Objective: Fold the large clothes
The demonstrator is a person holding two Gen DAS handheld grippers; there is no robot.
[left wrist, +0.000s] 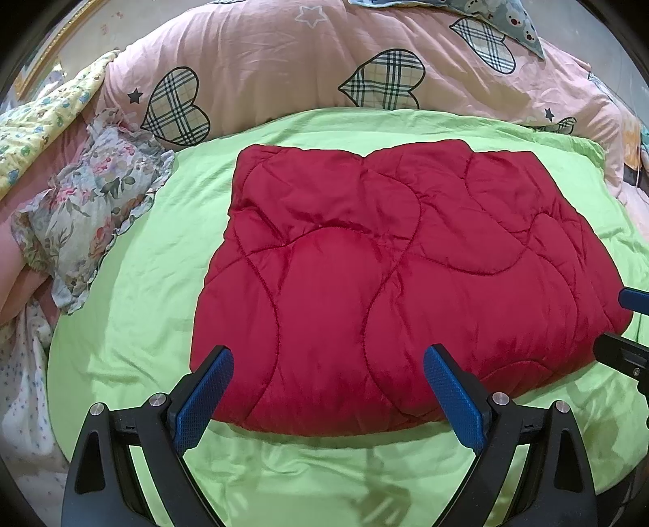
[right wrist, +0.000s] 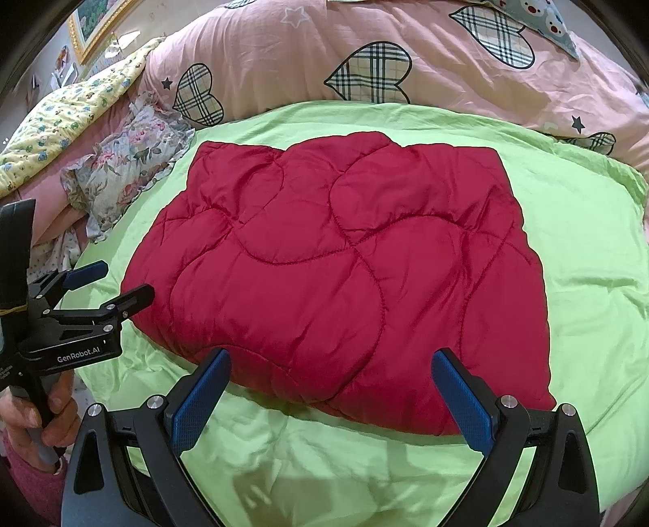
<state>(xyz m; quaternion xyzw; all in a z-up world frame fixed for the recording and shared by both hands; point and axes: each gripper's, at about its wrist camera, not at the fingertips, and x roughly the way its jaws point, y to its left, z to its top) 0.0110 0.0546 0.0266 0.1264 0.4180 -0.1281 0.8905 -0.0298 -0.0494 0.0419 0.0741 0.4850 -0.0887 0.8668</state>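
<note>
A red quilted garment lies folded into a rough rectangle on a light green sheet. My left gripper hovers open over the garment's near edge, blue pads spread wide, nothing between them. My right gripper is open too, over the near edge further right, holding nothing. In the right wrist view the left gripper shows at the garment's left corner, held by a hand. The right gripper pokes in at the right edge of the left wrist view.
A pink duvet with plaid hearts is heaped behind the green sheet. A floral ruffled cloth and a yellow patterned blanket lie at the left. A framed picture hangs far left.
</note>
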